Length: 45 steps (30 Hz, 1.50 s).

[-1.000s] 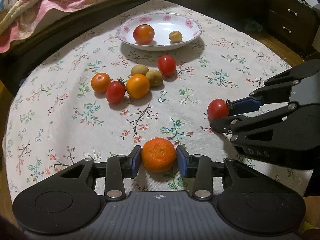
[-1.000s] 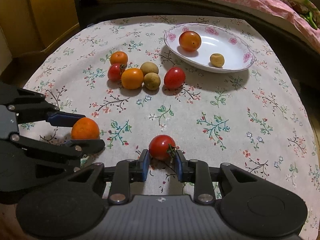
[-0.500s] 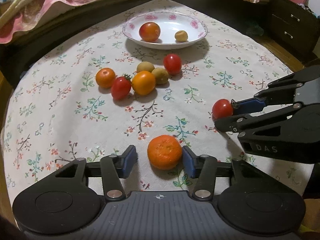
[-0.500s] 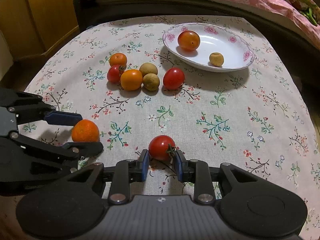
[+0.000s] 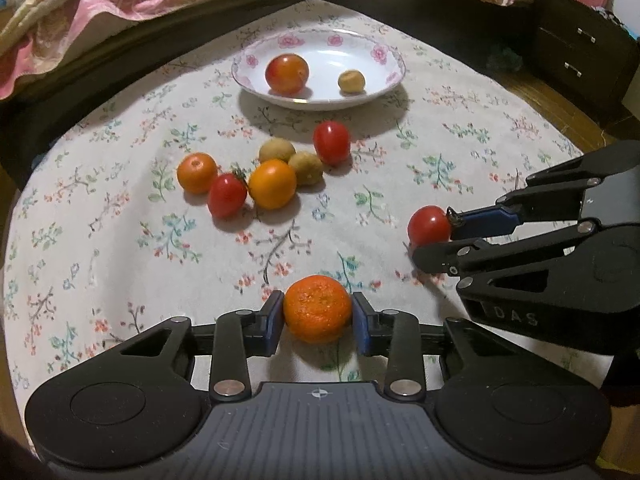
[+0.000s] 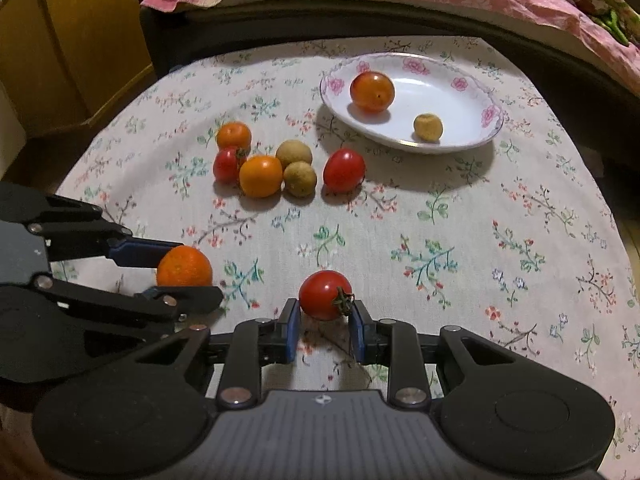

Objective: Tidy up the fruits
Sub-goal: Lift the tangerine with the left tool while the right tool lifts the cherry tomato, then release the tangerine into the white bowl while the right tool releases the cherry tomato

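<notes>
Compared with half a second earlier, the left gripper (image 5: 318, 317) is closing again, its blue pads now pinching the mandarin (image 5: 318, 308) at the near edge of the floral tablecloth (image 5: 100, 240). Right gripper (image 6: 325, 322) fingers are sitting around a red tomato (image 6: 325, 295); whether the left pad is touching is hard to make out. Farther off, six fruits are clustering before a plate (image 5: 384, 80) holding two more.
</notes>
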Each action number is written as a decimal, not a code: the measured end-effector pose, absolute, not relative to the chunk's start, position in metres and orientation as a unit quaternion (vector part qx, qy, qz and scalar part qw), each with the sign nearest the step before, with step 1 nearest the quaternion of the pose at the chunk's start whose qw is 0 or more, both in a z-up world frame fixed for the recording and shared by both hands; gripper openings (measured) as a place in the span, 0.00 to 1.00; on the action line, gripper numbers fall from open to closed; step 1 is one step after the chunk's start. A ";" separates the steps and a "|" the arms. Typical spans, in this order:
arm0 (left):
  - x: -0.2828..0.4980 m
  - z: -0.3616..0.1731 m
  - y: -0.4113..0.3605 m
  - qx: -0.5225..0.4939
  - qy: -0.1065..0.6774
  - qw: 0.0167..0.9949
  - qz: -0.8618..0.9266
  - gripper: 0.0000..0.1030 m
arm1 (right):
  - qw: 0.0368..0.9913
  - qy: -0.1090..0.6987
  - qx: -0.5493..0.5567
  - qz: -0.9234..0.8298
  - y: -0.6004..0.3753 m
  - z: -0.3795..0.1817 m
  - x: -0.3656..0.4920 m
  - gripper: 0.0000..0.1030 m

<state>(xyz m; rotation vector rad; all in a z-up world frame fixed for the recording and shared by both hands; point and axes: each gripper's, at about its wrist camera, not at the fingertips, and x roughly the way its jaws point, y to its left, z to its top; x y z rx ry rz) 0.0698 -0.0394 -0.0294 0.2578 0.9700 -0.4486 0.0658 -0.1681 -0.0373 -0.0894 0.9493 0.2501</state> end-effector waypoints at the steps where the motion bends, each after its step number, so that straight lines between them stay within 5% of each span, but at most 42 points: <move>1: 0.072 -0.027 -0.040 0.121 0.459 0.854 -0.212 0.42 | 0.882 0.453 -0.040 0.120 -0.168 -0.035 0.067 0.29; 22: 0.142 0.011 -0.074 0.112 0.405 0.885 -0.201 0.40 | 0.907 0.414 0.023 0.074 -0.205 -0.002 0.131 0.29; 45: 0.212 -0.009 -0.100 0.107 0.412 0.886 -0.186 0.40 | 0.906 0.417 0.037 0.062 -0.229 -0.019 0.204 0.29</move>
